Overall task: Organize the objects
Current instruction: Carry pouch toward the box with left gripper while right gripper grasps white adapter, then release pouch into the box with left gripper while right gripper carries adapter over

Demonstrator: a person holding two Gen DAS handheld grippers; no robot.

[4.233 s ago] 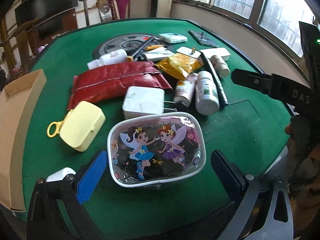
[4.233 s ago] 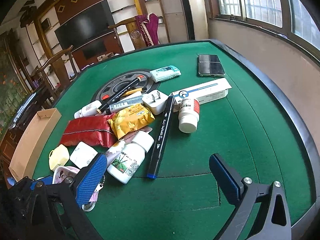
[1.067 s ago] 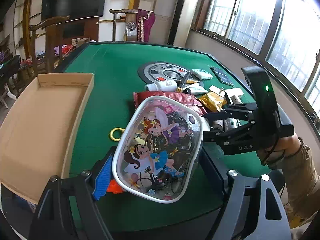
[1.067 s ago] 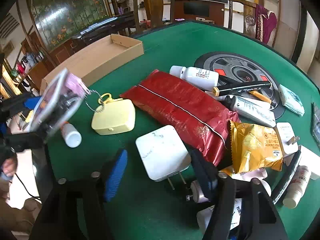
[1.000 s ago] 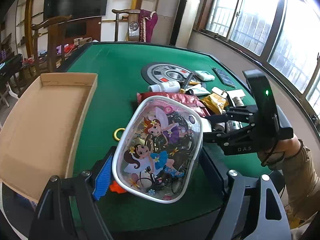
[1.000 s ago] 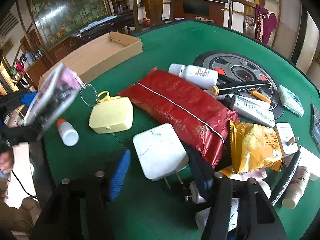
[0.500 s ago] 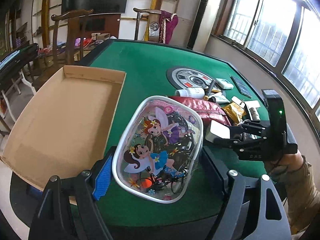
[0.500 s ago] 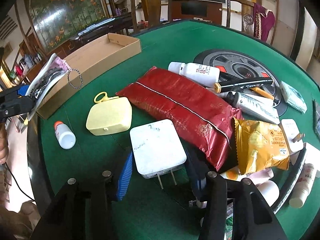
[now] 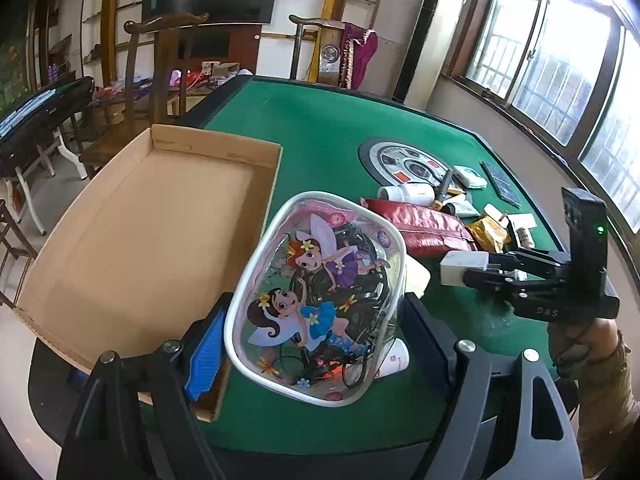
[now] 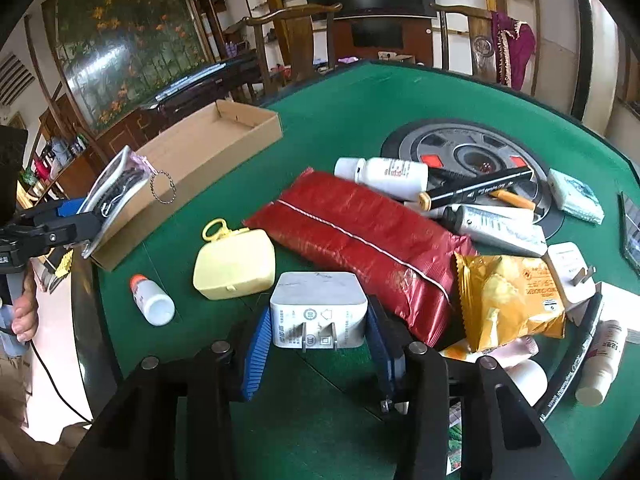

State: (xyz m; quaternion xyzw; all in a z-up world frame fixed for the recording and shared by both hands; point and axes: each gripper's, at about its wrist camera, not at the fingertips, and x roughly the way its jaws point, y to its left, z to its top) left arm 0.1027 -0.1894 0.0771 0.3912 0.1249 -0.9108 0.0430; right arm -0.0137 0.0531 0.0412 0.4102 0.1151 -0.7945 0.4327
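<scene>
My left gripper [image 9: 316,344] is shut on a clear pouch printed with two fairies [image 9: 320,296], held tilted above the table's near edge, beside the near corner of an open cardboard box [image 9: 160,220]. From the right wrist view the pouch [image 10: 116,184] hangs over that box's [image 10: 208,140] corner, its bead chain dangling. My right gripper [image 10: 319,340] is closing its jaws on a white plug charger [image 10: 318,308]. Both blue pads touch the charger's sides and its prong face is turned toward the camera. The charger [image 9: 460,266] also shows at the right gripper's tips in the left wrist view.
On the green felt table [image 10: 360,92] lie a yellow case [image 10: 236,264], a small orange-capped bottle [image 10: 152,300], a red packet [image 10: 360,232], a gold snack bag [image 10: 508,300], a black marker [image 10: 476,188], tubes, bottles and a weight plate [image 10: 472,152]. Wooden chairs stand beyond.
The left gripper carried the pouch leftward to the box's corner. The right jaws narrowed around the charger, which tipped from lying flat to showing its prongs.
</scene>
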